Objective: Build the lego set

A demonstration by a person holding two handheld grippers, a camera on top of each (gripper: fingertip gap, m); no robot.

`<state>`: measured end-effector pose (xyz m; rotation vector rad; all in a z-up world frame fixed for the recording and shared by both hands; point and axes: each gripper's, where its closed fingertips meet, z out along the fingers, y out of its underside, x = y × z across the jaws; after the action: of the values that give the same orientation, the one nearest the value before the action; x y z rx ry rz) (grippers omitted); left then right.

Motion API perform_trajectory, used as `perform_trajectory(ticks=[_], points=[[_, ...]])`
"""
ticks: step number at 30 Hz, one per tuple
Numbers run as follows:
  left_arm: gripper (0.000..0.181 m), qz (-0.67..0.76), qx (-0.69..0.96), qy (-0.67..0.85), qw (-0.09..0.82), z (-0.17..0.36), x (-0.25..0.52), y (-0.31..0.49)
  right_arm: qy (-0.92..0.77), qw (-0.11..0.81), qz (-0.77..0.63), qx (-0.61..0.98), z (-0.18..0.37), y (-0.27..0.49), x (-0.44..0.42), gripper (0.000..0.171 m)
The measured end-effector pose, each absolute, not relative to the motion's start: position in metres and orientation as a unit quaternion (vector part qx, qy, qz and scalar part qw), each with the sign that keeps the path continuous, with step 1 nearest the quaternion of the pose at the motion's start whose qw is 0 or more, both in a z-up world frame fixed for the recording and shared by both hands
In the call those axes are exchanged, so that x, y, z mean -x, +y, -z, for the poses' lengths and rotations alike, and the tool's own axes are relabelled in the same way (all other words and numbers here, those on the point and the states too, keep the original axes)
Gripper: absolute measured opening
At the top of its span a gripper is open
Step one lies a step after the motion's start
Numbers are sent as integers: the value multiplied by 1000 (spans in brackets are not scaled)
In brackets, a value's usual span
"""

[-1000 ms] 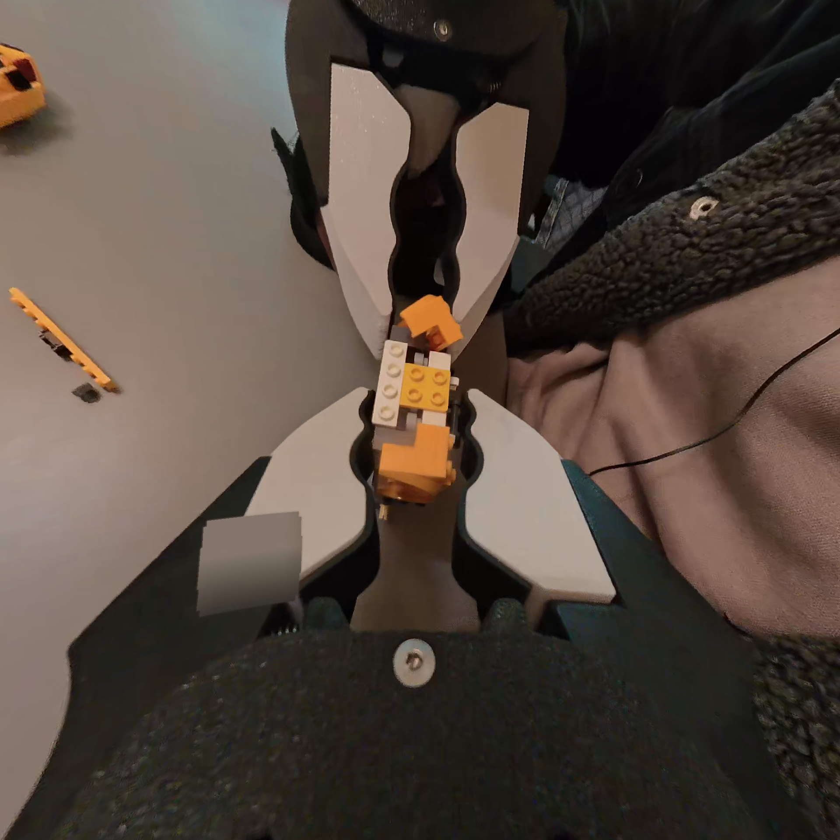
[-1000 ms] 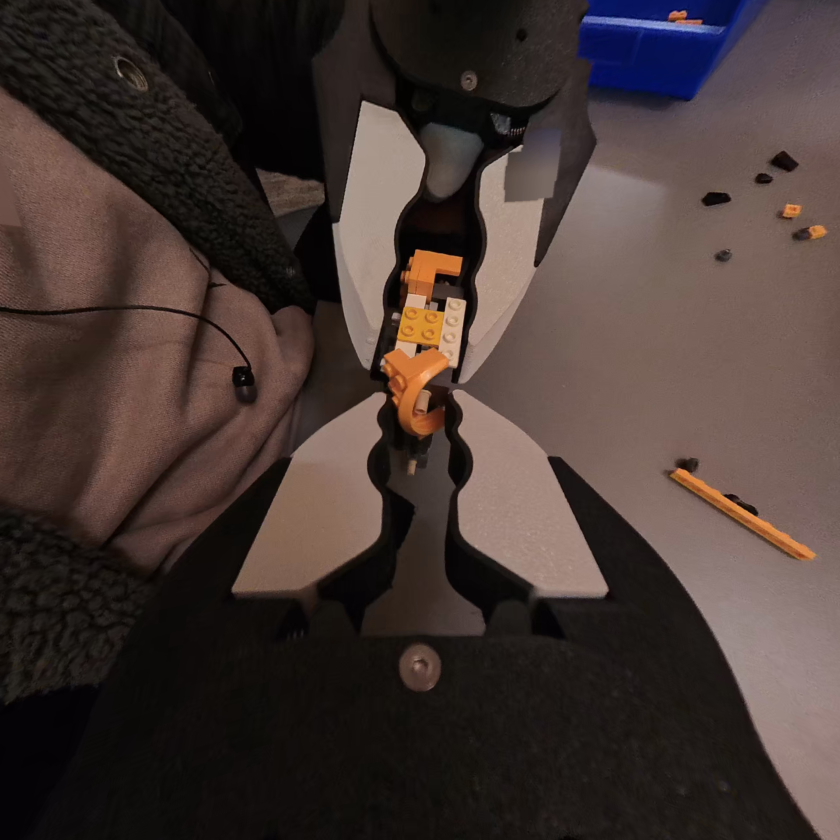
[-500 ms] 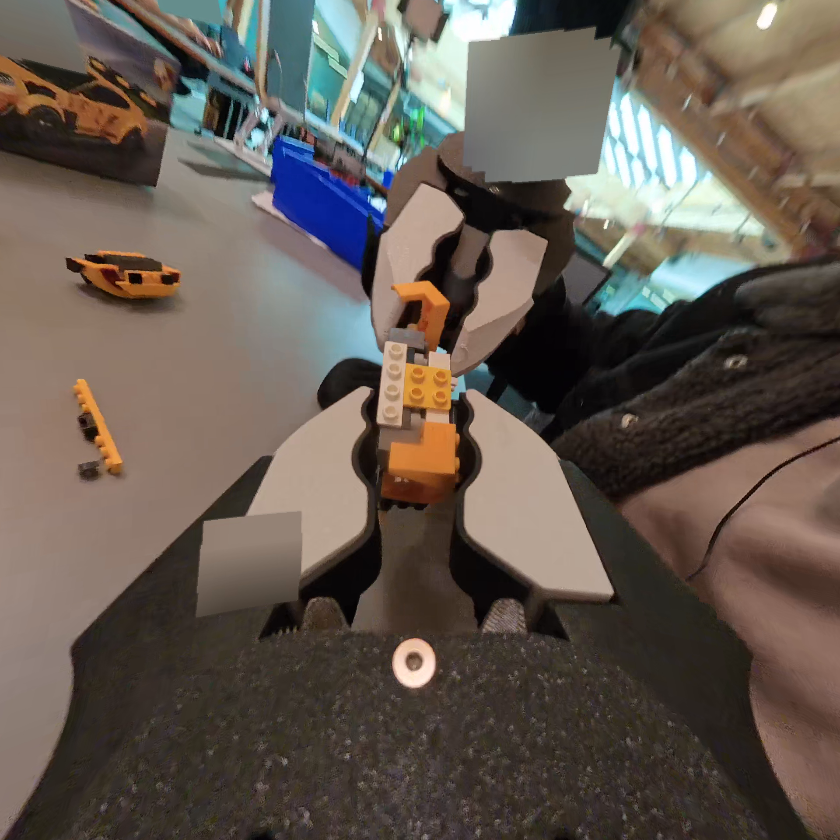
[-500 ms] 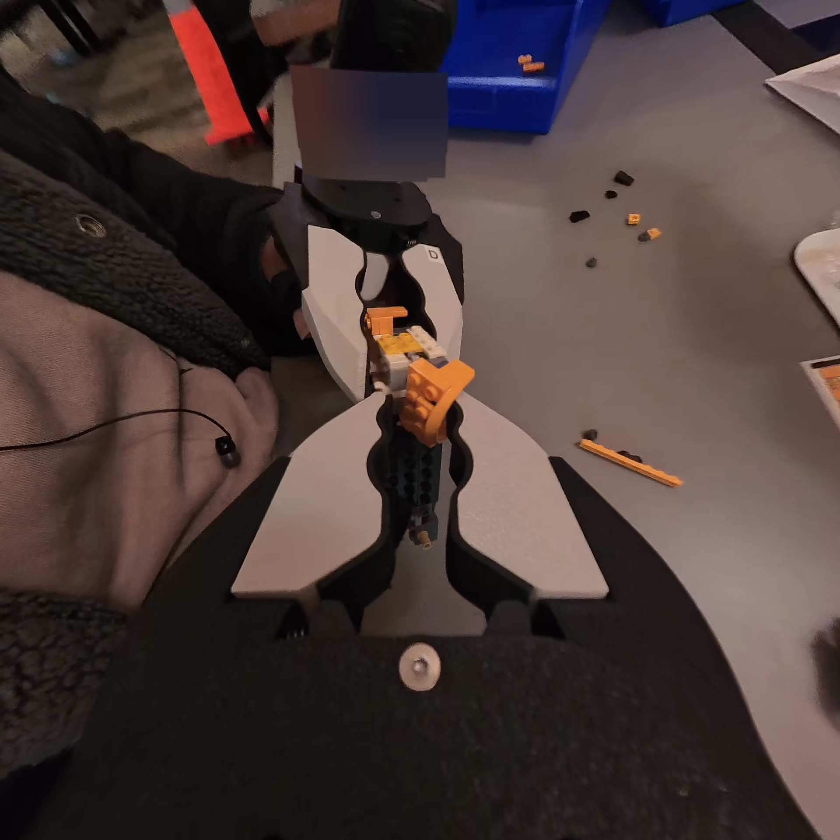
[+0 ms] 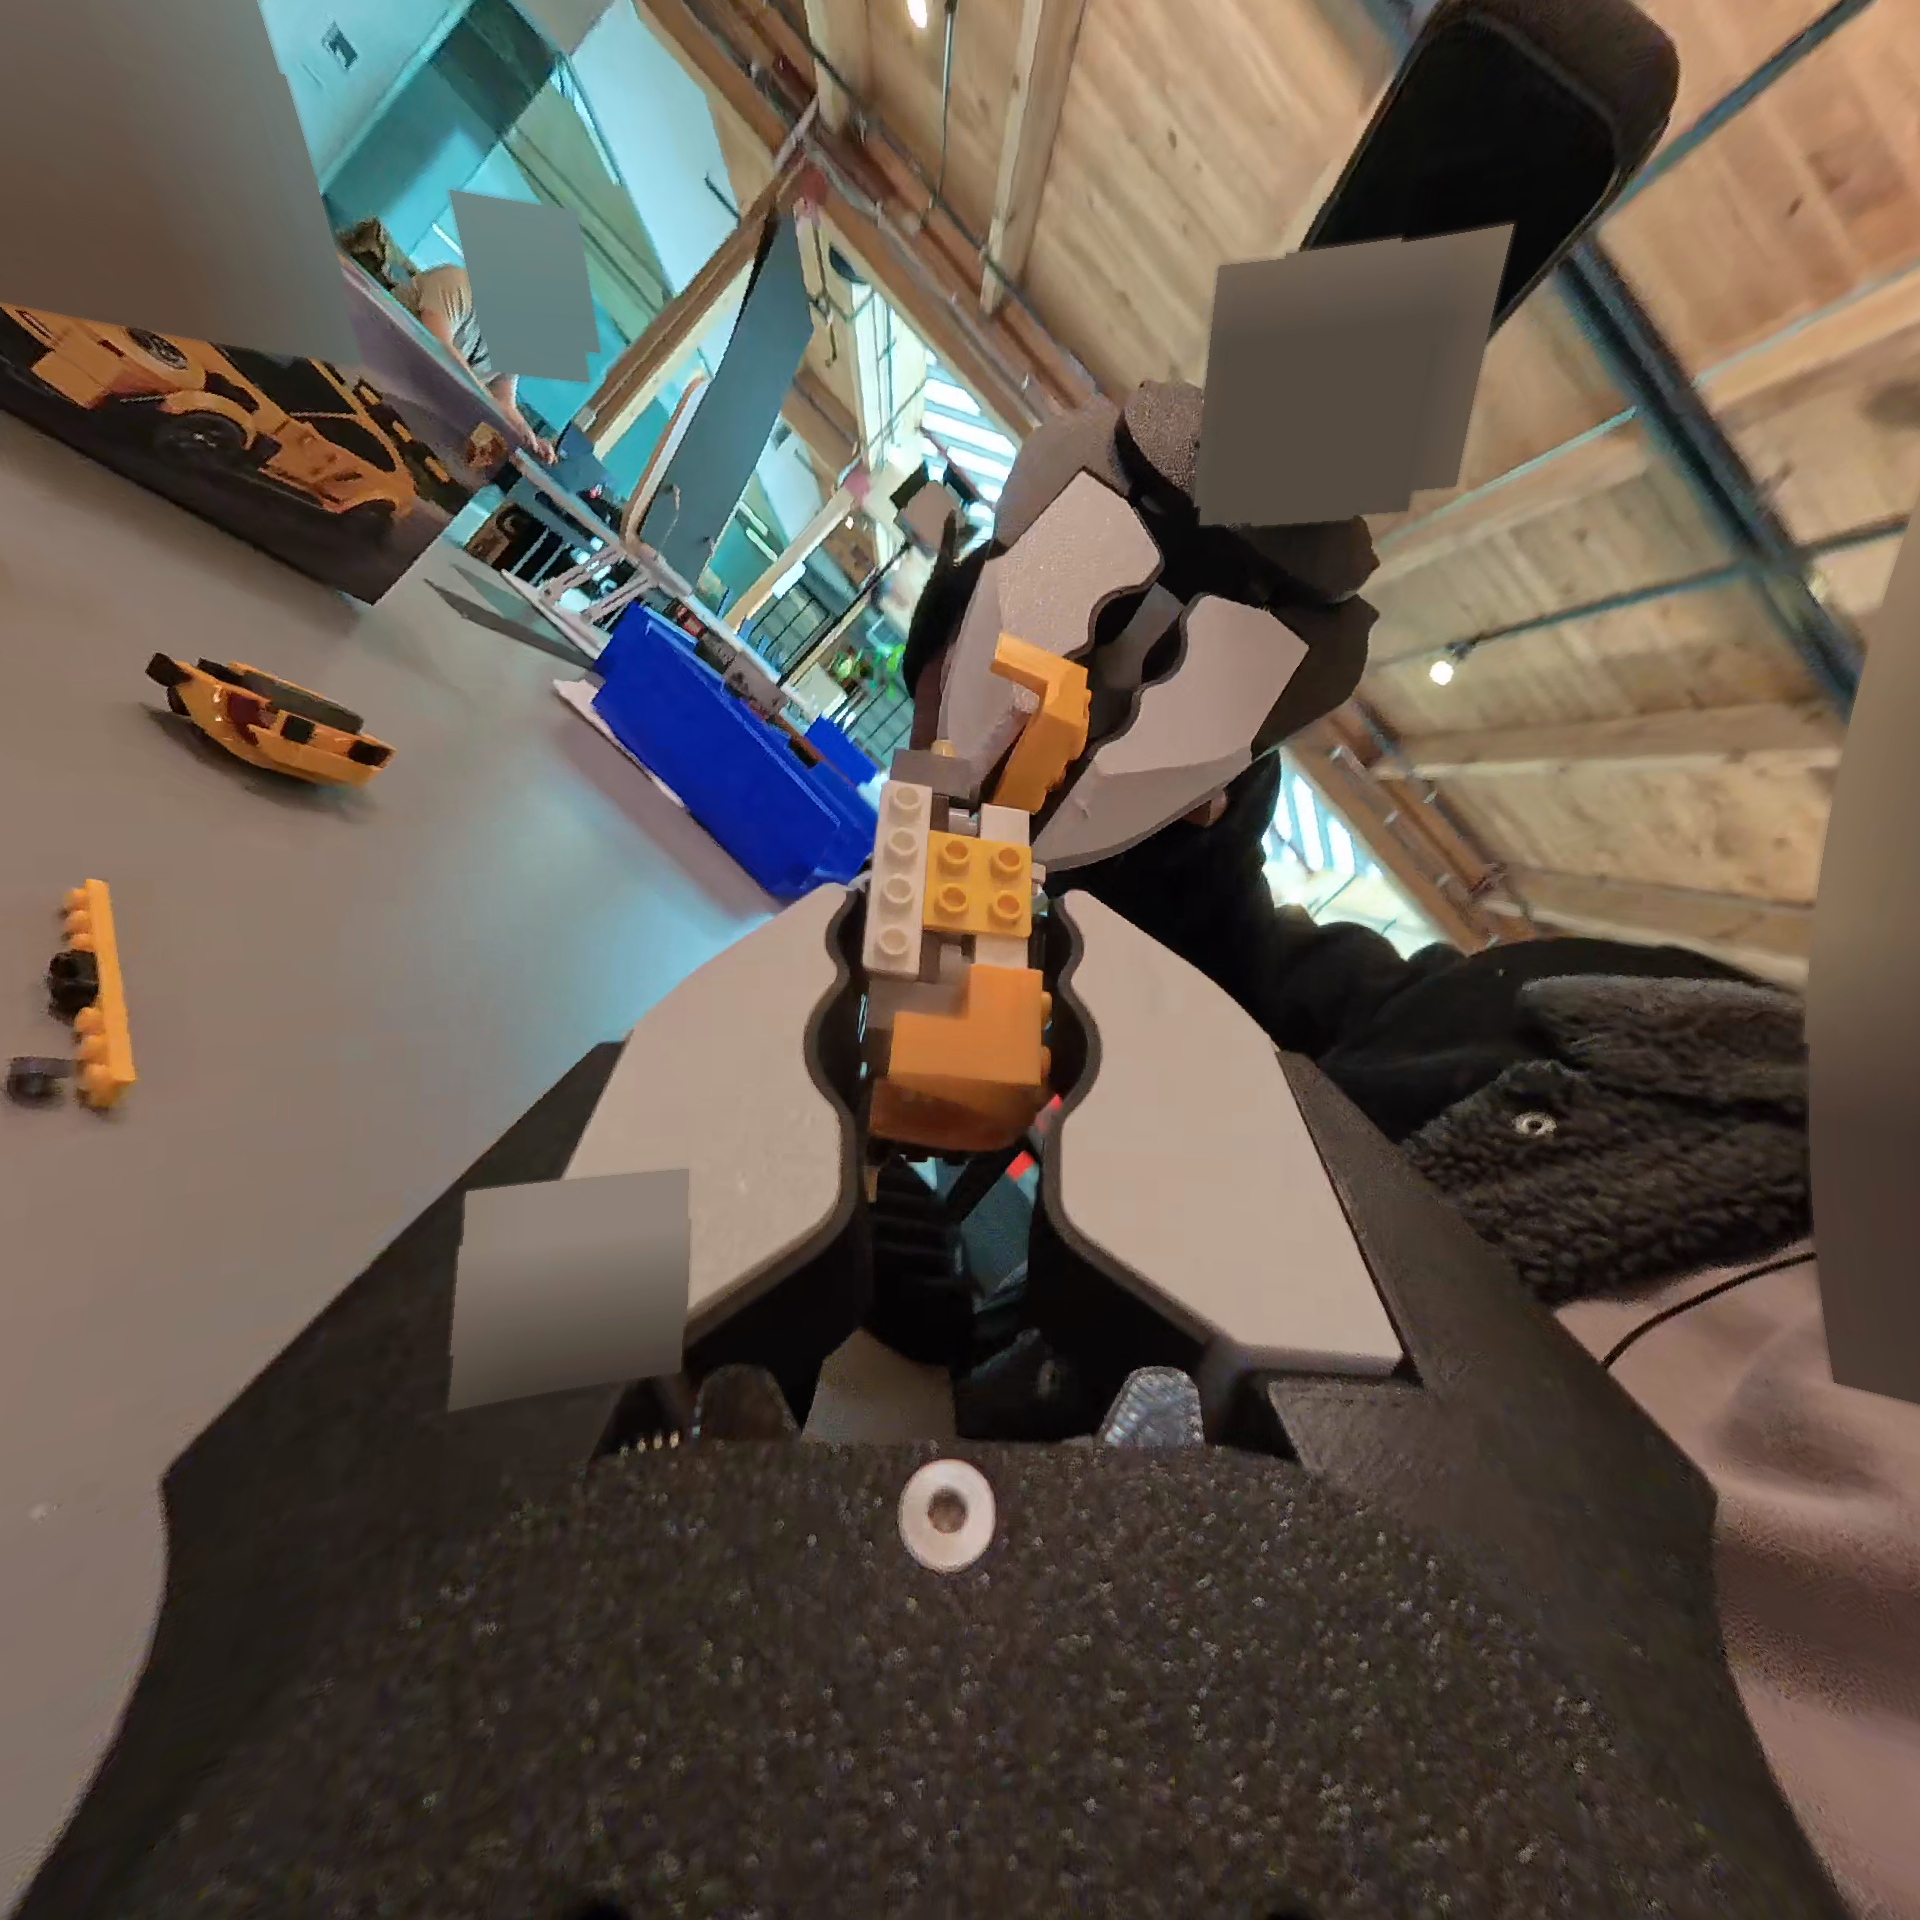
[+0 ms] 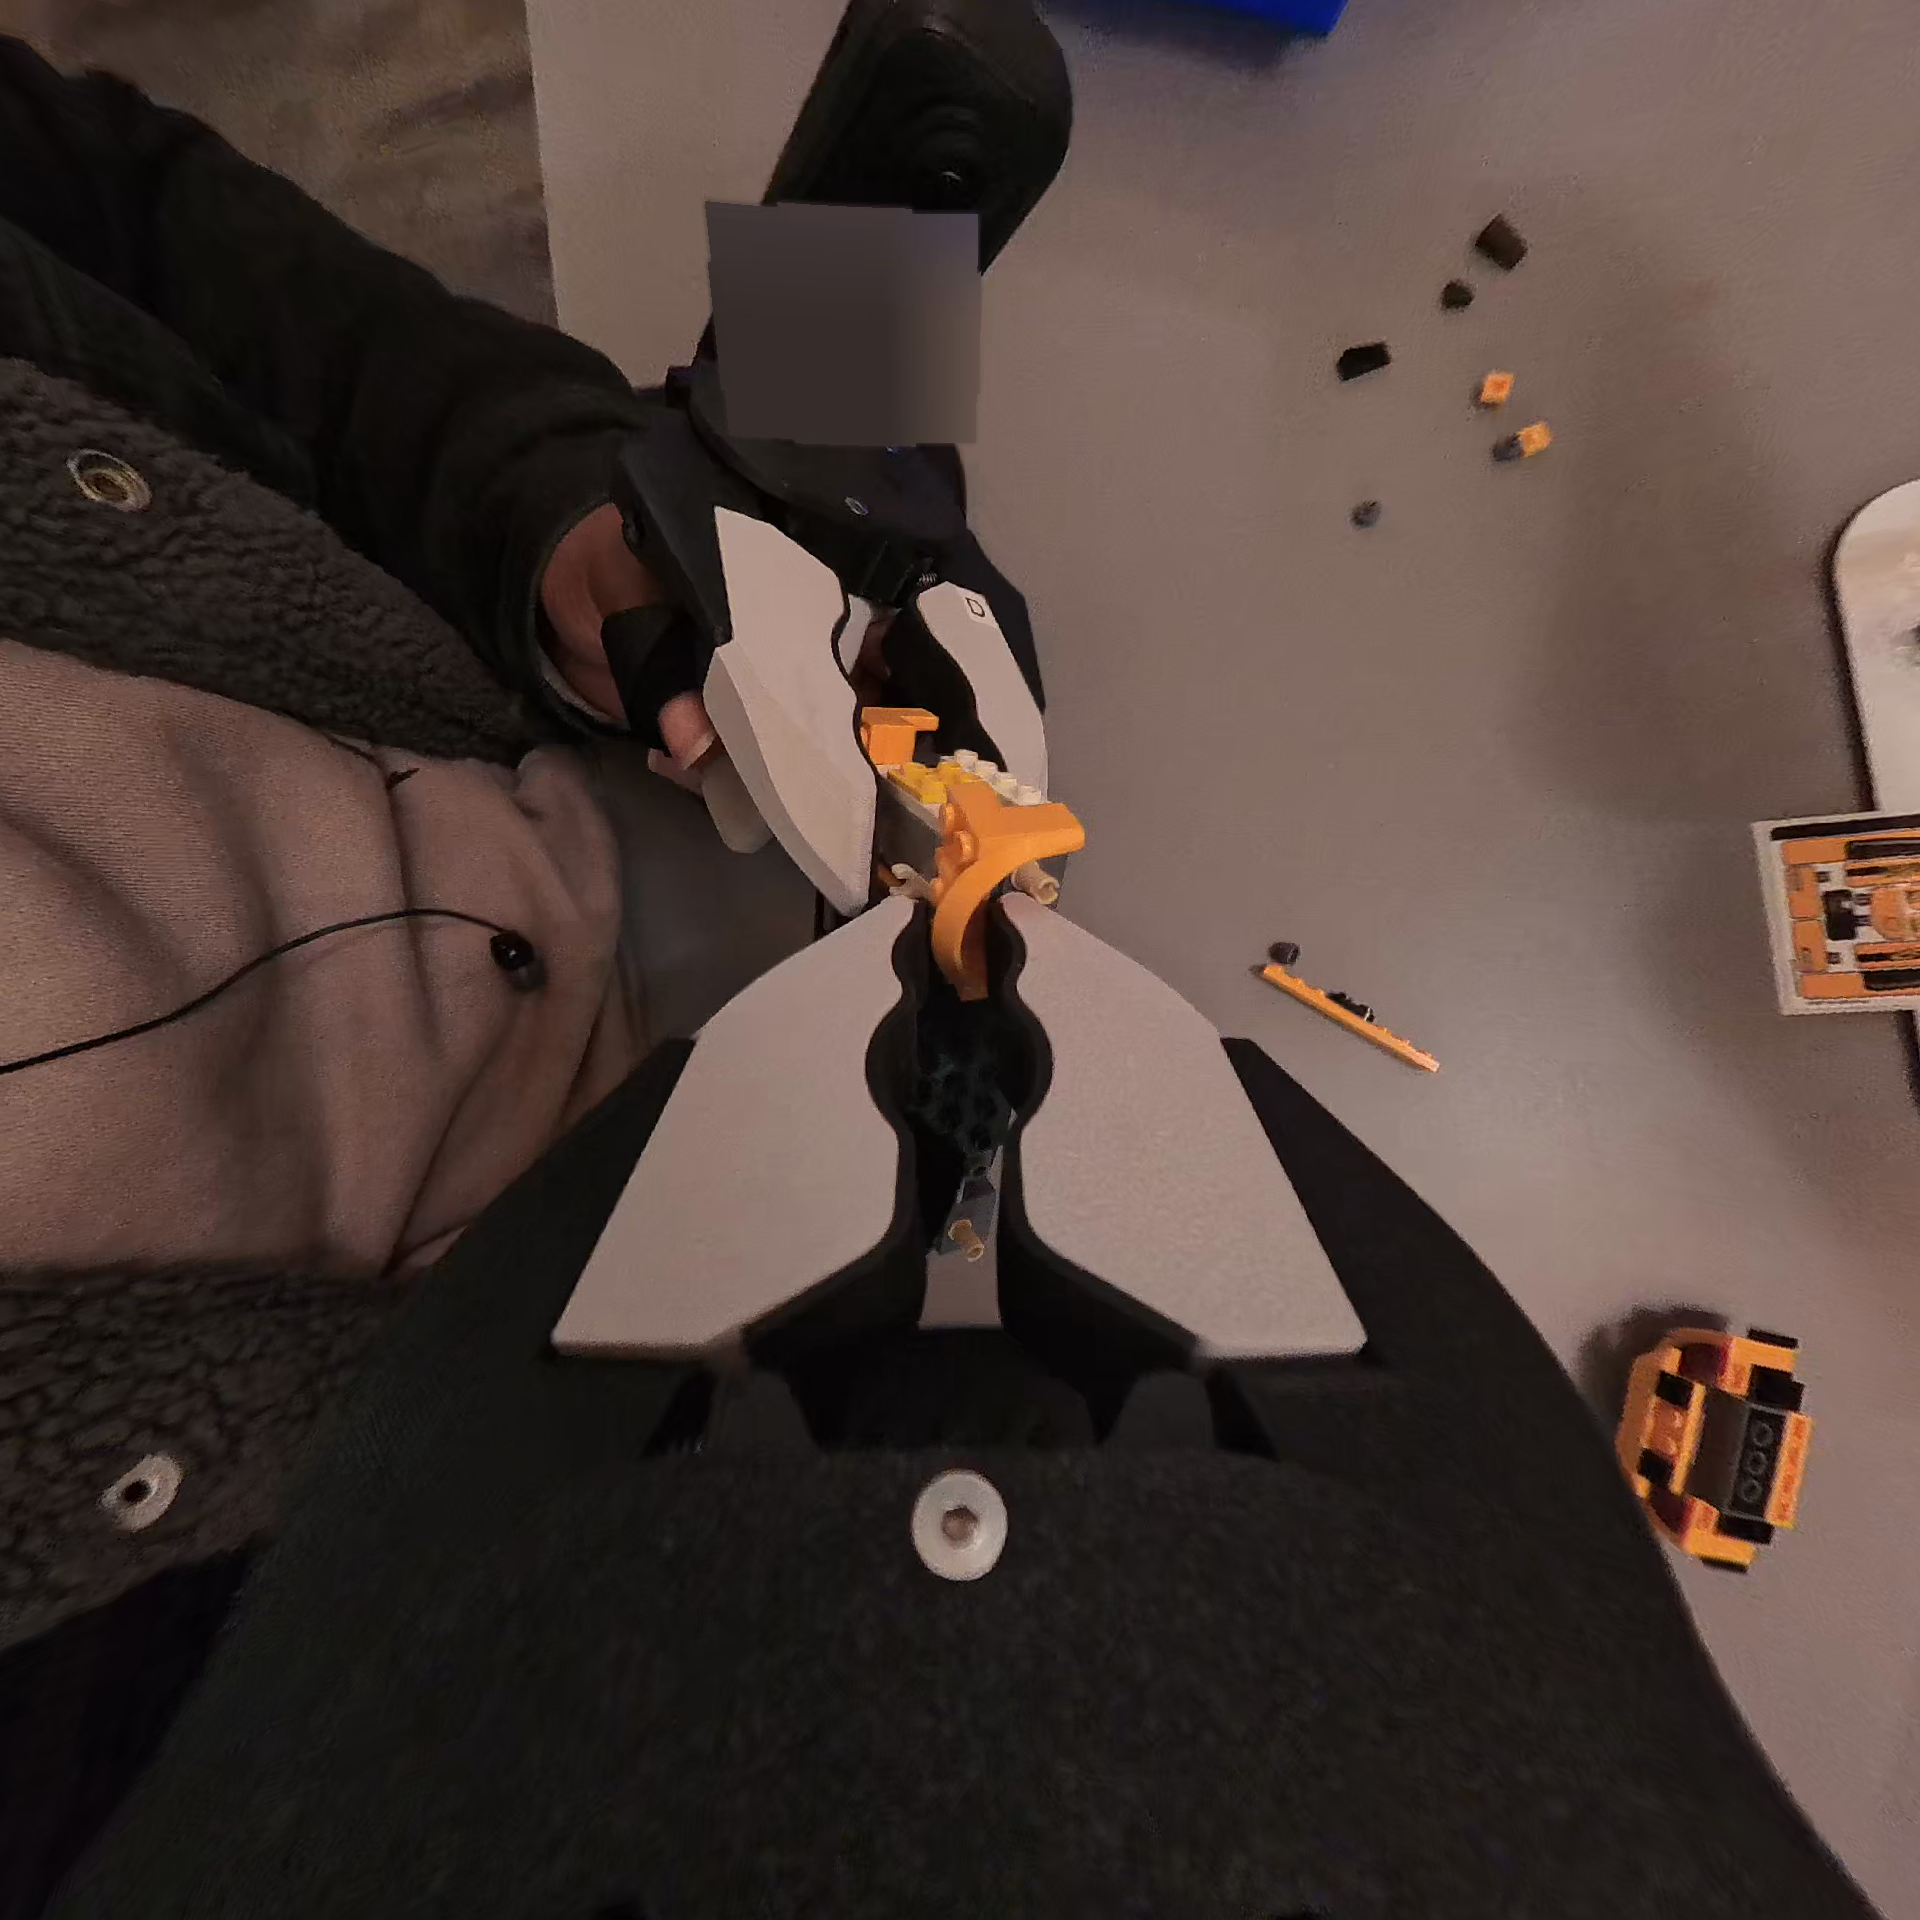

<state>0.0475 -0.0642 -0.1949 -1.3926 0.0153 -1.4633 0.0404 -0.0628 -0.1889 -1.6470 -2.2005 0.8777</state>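
A small lego assembly (image 5: 961,935) of orange, white and grey bricks is held in the air between both grippers. My left gripper (image 5: 956,914) is shut on its lower end, around an orange block. My right gripper (image 5: 1081,727) faces it from above and is shut on the far end. In the right wrist view my right gripper (image 6: 961,914) clamps an orange arch piece (image 6: 982,873) on the assembly (image 6: 935,800). The left gripper (image 6: 894,758) holds the other end, with a person's hand behind it. A black part hangs between the right fingers.
On the grey table (image 5: 416,935) lie an orange car section (image 5: 270,722), also in the right wrist view (image 6: 1714,1444), and a long orange plate (image 5: 99,997). A blue bin (image 5: 727,748), a picture box (image 5: 208,416), a sticker sheet (image 6: 1839,914) and several loose bits (image 6: 1496,390) sit around. Both grippers' tips are close together, under 4 cm apart. About 15 centimetres separates my left fingertips from the long orange plate (image 5: 99,997). The right camera catches it too, in the right wrist view (image 6: 1333,1008).
Both grippers have lifted and tilted with the assembly still held between them. The left view now looks up toward the ceiling. The right view looks down on the table.
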Motion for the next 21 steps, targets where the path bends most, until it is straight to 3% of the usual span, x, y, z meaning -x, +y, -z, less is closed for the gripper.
perform_trajectory(ticks=[4, 9, 17, 21], points=[[32, 636, 553, -31, 537, 192, -43, -65, -771, 51, -275, 572, 187, -65, -37, 13], [32, 646, 530, -42, 548, 186, -36, -68, -784, 28, -249, 568, 182, -67, -29, 13], [32, 643, 521, -38, 561, 182, -31, -72, -785, 46, -255, 563, 169, -68, -24, 14], [32, 635, 521, -40, 569, 181, -29, -71, -801, 111, -235, 540, 163, -57, -20, 20]])
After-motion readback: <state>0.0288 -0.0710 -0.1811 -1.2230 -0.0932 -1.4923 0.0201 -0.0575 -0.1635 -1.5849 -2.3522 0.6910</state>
